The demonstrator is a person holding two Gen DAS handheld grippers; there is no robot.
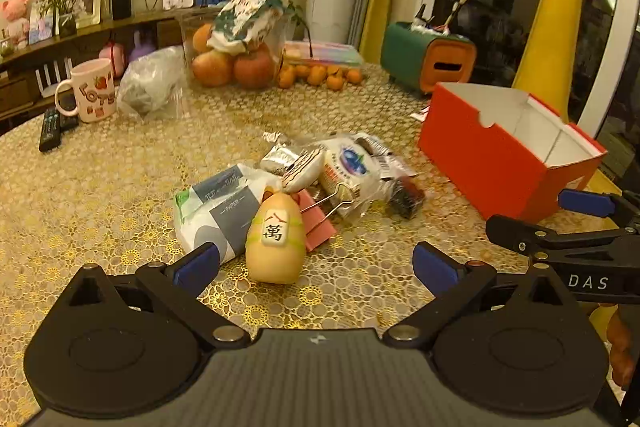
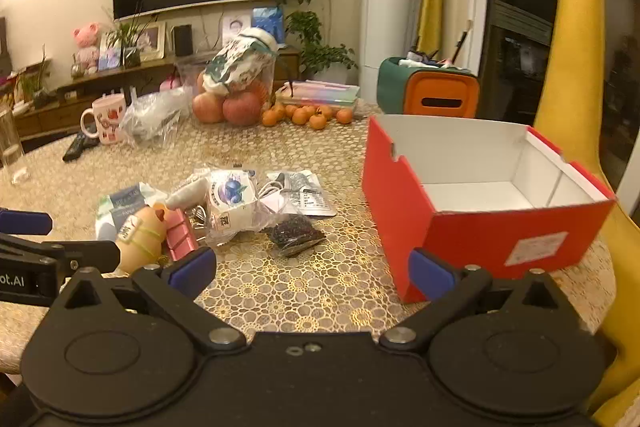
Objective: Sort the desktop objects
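While both claws hang above the near edge of the bench [image 1: 100, 163], the nearest thing is the egg-shaped toy [image 1: 274, 247], which stands upright just in front of the left claw [image 1: 316, 261]. It sits a little left of the middle between the 2 blue pads, so the left claw is clearly the nearer one. Its jaws are spread wide and hold nothing. The toy's long axis goes up and down, so I judge that a grasp from the sides fits it.

The right claw [image 2: 312, 273] is also wide open and empty, with only bare bench between its pads. The toy lies to its left, partly behind the other claw.

Just behind the toy, touching it, are the pink binder clip [image 1: 318, 223] and the paper tissue pack [image 1: 216, 211]. Further back lies the pile of plastic snack packets [image 1: 348, 171], so room on the far side of the toy is tight.

To the right, well apart from the pile, stands the red box [image 2: 472, 227], open at the top and empty. The bench between is free, so the way there looks clear.
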